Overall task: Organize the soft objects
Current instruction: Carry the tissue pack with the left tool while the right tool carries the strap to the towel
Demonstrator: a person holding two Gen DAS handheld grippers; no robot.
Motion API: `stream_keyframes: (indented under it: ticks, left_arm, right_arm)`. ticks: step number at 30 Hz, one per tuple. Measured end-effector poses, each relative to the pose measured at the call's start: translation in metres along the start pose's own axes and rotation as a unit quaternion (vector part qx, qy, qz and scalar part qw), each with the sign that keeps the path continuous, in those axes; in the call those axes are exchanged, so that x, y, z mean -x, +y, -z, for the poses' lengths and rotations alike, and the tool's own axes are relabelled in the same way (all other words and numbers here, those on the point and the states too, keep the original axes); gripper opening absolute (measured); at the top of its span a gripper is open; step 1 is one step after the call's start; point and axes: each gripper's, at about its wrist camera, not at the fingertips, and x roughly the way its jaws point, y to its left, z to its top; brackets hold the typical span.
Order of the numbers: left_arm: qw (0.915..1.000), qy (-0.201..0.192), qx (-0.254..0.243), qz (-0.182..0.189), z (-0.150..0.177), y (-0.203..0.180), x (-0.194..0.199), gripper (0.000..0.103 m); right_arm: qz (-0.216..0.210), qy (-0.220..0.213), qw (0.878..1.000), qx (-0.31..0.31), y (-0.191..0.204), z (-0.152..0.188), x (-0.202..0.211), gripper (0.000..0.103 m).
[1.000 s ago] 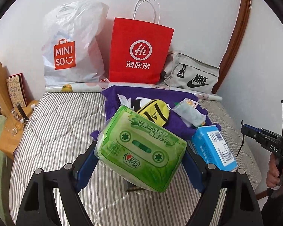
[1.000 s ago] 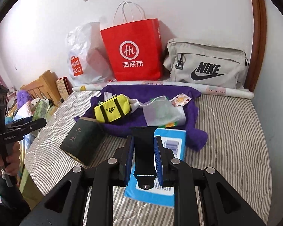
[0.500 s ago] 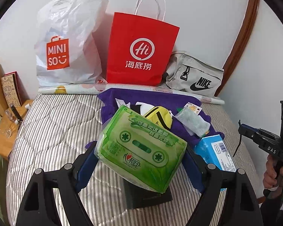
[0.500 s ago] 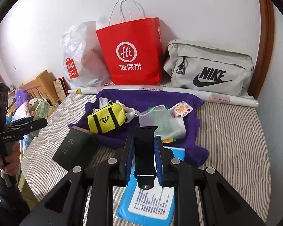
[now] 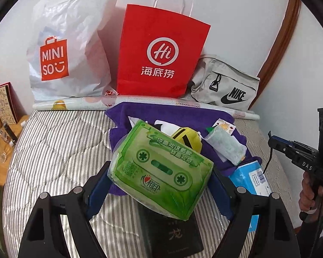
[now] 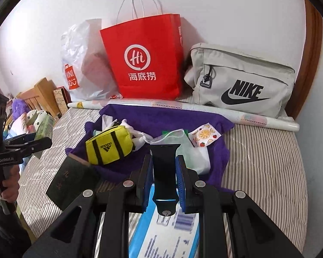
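**Both grippers loaded above the striped mattress**

The left gripper point(image 5: 160, 191) clamps a green cassette-print tissue pack point(image 5: 161, 176); the right gripper point(image 6: 162, 172) pinches a black rubber watch strap point(image 6: 164, 172). Bare striped mattress point(image 5: 60, 146) lies open leftward. Ahead, a purple cloth point(image 6: 161, 118) holds clutter; a red paper bag point(image 5: 161, 51) lines the wall. Since a second ago, both views have closed in on the bags.

A green soft tissue pack point(image 5: 161, 173) has a tape picture on it. The mattress point(image 5: 60, 142) has grey and white stripes. The small yellow pouch point(image 6: 108, 147) has black stripes. The cloth point(image 6: 161, 118) is purple.
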Motion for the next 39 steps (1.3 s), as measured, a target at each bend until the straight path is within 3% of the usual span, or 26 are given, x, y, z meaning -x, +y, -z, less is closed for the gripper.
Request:
stream_keyframes:
  ticks: [26, 39]
  left_arm:
    - [0.9992, 0.028, 0.016, 0.024, -0.04, 0.009, -0.063, 0.083]
    - [0.9968, 0.062, -0.002, 0.049, -0.055, -0.01, -0.1, 0.083]
  right_arm:
    - [0.015, 0.02, 0.999, -0.026, -0.038, -0.021, -0.068, 0.021]
    - [0.011, 0.048, 0.999, -0.013, -0.04, -0.027, -0.101, 0.021]
